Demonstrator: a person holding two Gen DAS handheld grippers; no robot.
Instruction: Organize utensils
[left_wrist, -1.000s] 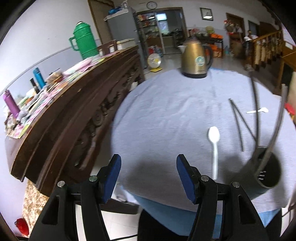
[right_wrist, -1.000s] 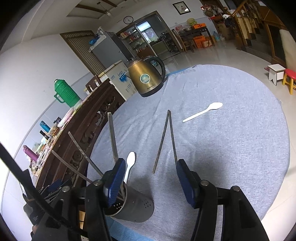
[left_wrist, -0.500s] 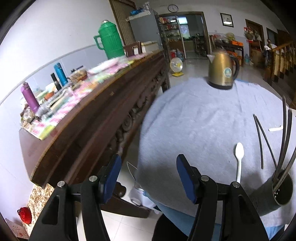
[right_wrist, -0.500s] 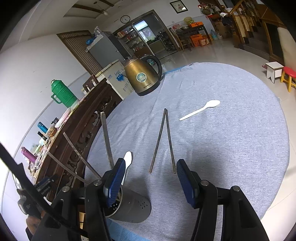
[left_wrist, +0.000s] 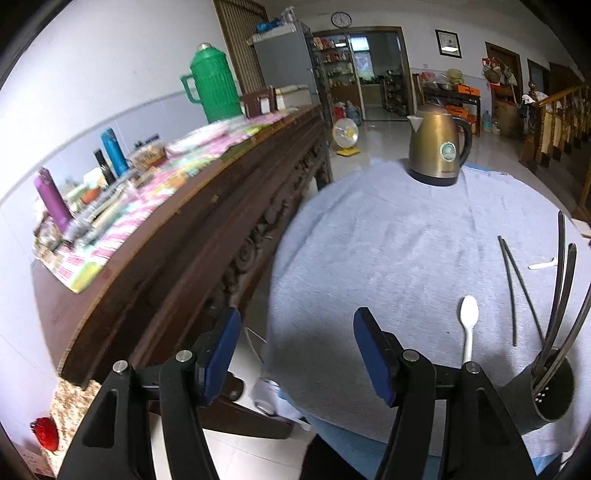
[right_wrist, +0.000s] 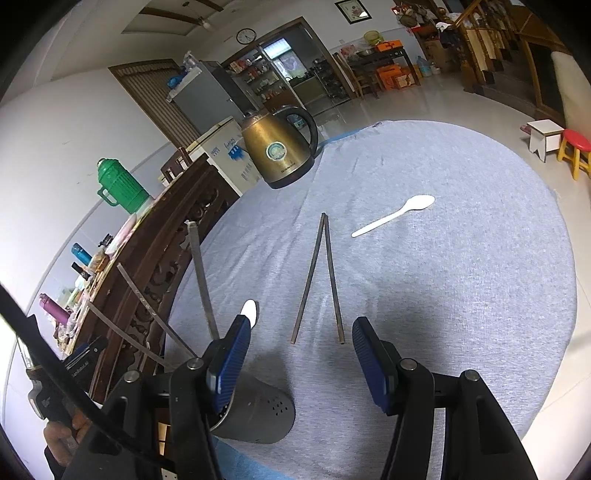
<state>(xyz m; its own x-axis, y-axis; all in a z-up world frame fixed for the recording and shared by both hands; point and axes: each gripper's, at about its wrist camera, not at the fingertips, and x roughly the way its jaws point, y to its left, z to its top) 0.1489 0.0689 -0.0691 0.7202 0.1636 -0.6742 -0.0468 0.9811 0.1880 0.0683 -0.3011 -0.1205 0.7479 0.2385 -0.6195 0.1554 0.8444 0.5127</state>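
Two chopsticks (right_wrist: 320, 277) lie splayed ahead of the empty, spread right tongs (right_wrist: 299, 354); left tongs (left_wrist: 295, 350) likewise apart; judged best: pinch one stick mid-length.

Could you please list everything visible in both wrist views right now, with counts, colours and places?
Table cloth: one, grey-blue, covering the round table.
Kettle: one, bronze, far edge of the cloth.
Spoons: two, white; one lying mid-cloth, one near the holder.
Loose chopsticks: two, dark, lying in a V on the cloth.
Utensil holder: one, dark perforated metal, near edge, holding three metal chopsticks.
Thermos: one, green, on the wooden sideboard.
Stool: one, red-topped, on the floor.
Left hand-held gripper: open, empty.
Right hand-held gripper: open, empty, above the cloth.
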